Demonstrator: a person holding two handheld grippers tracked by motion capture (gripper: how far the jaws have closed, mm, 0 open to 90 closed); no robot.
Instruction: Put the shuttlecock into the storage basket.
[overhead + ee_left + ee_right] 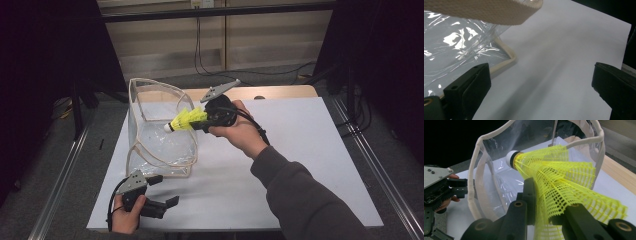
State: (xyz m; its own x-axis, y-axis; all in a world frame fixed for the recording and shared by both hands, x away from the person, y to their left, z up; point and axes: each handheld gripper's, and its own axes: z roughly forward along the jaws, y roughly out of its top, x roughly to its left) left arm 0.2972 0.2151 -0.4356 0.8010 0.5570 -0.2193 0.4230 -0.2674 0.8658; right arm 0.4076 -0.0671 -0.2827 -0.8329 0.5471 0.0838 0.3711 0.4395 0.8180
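Your right gripper [199, 121] is pinching the yellow shuttlecock [186, 120] by its mesh skirt, cork pointing into the mouth of the clear bag [159, 131] standing near the table's [300, 150] left edge. Your left gripper [167, 191] is waiting wide open and empty at the front left corner, beside the bag's base. You are handling a featherlight, springy skirt that crushes easily; grip gently, nearer the cork.
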